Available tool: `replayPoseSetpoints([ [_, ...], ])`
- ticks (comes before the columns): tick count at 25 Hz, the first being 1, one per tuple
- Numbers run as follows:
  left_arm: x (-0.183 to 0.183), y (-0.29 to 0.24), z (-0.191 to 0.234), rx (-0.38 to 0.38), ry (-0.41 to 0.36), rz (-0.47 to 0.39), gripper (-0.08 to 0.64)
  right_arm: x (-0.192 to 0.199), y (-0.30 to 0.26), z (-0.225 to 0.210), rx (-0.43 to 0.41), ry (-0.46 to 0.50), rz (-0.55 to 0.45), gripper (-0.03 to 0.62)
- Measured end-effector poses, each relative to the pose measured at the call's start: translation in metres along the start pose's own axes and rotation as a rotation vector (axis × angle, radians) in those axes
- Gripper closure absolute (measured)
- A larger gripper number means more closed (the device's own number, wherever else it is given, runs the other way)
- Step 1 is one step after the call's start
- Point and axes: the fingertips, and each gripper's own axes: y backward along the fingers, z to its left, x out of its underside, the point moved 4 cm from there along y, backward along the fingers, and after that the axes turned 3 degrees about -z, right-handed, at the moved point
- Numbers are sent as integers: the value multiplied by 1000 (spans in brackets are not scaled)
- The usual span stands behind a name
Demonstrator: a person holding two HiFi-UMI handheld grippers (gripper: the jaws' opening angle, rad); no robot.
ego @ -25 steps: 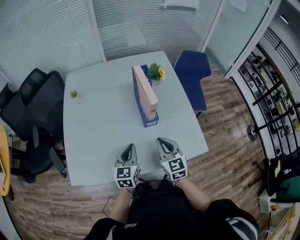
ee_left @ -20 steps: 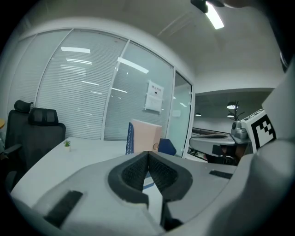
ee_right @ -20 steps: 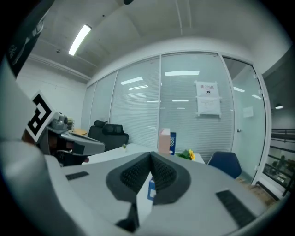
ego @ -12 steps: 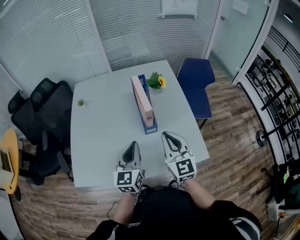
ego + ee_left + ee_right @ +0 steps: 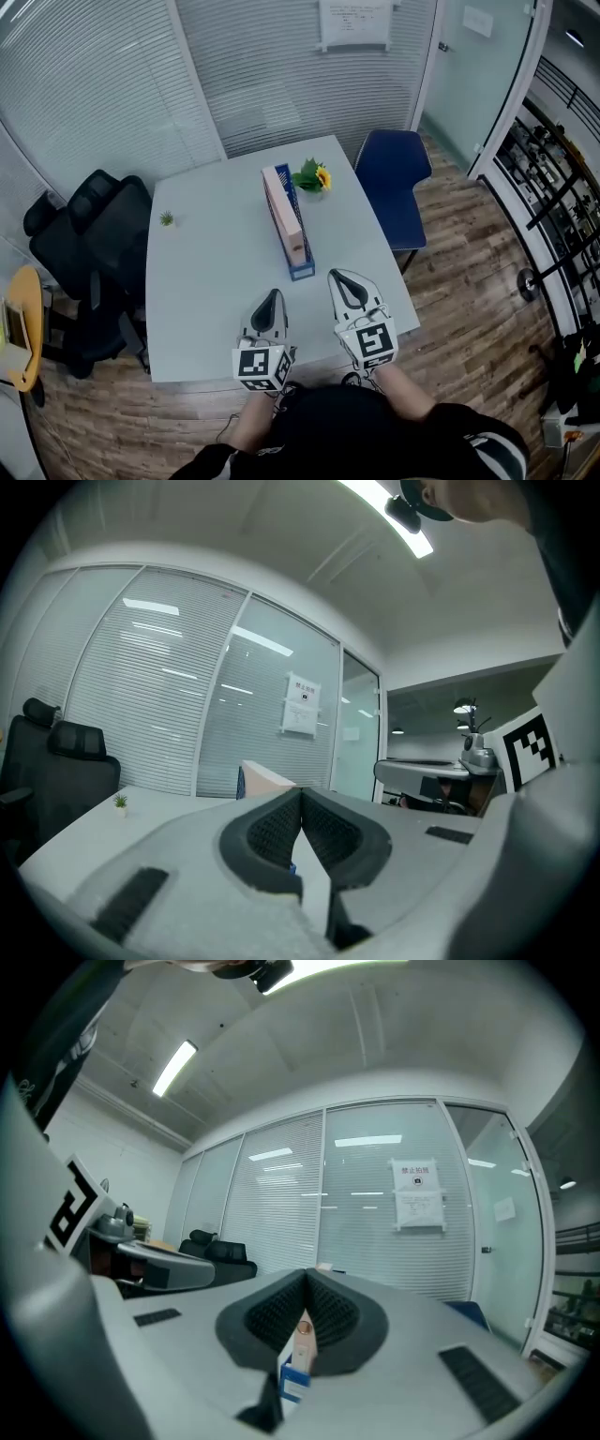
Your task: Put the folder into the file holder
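Note:
A blue file holder (image 5: 300,265) stands on the grey table (image 5: 211,272), with a beige-pink folder (image 5: 284,211) upright inside it. Both grippers hover side by side over the table's near edge, short of the holder and pointing toward it. My left gripper (image 5: 272,298) has its jaws together and nothing in them; in the left gripper view (image 5: 301,794) the folder (image 5: 267,778) shows just past the tips. My right gripper (image 5: 343,278) is shut and empty too; in the right gripper view (image 5: 307,1279) the holder (image 5: 292,1379) and folder (image 5: 302,1333) appear through the gap below the tips.
A potted sunflower (image 5: 311,175) sits just behind the holder, and a tiny green plant (image 5: 167,218) near the table's left edge. A blue chair (image 5: 394,183) stands at the right, black office chairs (image 5: 94,234) at the left. Blinds cover the glass wall behind.
Both grippers have risen together, still shut and empty. The head view now takes in more of the room, so the table looks smaller. The holder and folder have not moved.

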Motion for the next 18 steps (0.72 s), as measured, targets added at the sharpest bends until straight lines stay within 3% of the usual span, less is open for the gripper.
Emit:
replayPoseSetpoints([
  [9,1,-2,-7,10,-10,7,560,3,9,-14,38,-5,-4,588],
  [14,2,-3,-10,15,-10,12,560,-1,14,-12,1,-8,-10,589],
  [18,1,-4,-12,13,-11,9,560,1,18,-21,43,-15,-6,589],
])
